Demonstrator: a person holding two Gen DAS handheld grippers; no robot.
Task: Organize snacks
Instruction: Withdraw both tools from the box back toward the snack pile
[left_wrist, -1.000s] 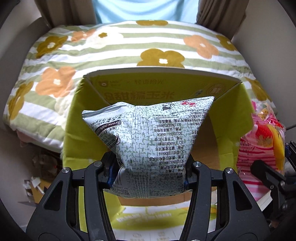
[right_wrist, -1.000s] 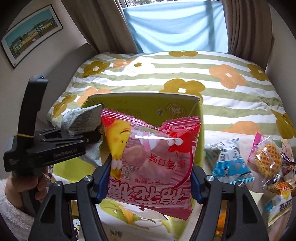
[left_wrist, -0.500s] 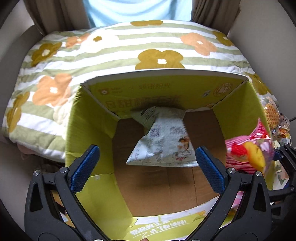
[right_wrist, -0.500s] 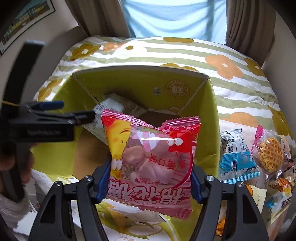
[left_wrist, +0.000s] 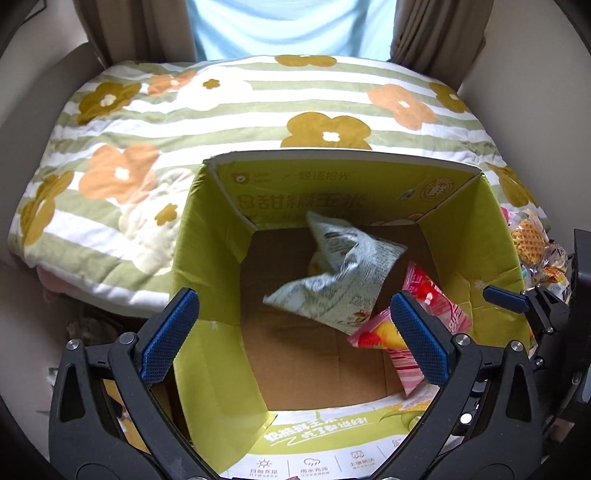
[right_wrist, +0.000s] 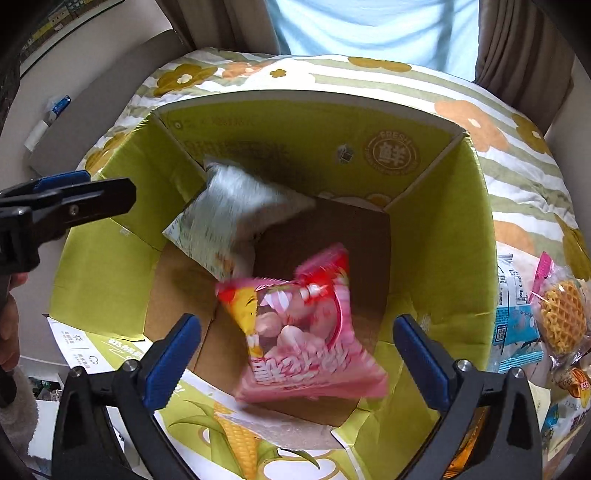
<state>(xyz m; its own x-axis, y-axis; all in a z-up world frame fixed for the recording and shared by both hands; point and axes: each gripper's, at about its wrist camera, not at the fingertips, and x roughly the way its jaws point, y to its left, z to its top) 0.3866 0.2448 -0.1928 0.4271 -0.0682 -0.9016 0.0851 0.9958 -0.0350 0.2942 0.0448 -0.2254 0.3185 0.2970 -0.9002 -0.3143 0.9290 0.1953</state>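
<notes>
Two claws: I am holding both of them over the big green box (left_wrist: 207, 258).
Left claw (left_wrist: 295, 336): I am keeping it wide open, and nothing is sitting between its blue pads (left_wrist: 168, 338).
Right claw (right_wrist: 295, 354): I am keeping it wide open too, with nothing touching its blue pads (right_wrist: 421, 356).
Left claw from the other side: its dark tip is showing at the left of the right claw's view, over the box's left flap.
Pink bag (right_wrist: 306, 332): it is sitting inside the box, looking blurry, and pink and white puffs are showing through its clear front. It is not touching my right claw.
Pale green bag (left_wrist: 336, 273): it is lying inside the box, up by the far wall, tilted. Its low corner is right next to the pink bag.
Box: its flaps are standing open, and its brown floor (left_wrist: 306, 350) is showing around the two bags.
Bed blanket (left_wrist: 184, 122): it is lying behind the box, with green stripes and big flowers.
Other snacks: a blue and white bag (right_wrist: 515, 314) and a waffle bag (right_wrist: 563, 321) are waiting outside the box, on its right side.
Hand (right_wrist: 9, 325): a bit of it is peeking in at the left edge of the right claw's view.
</notes>
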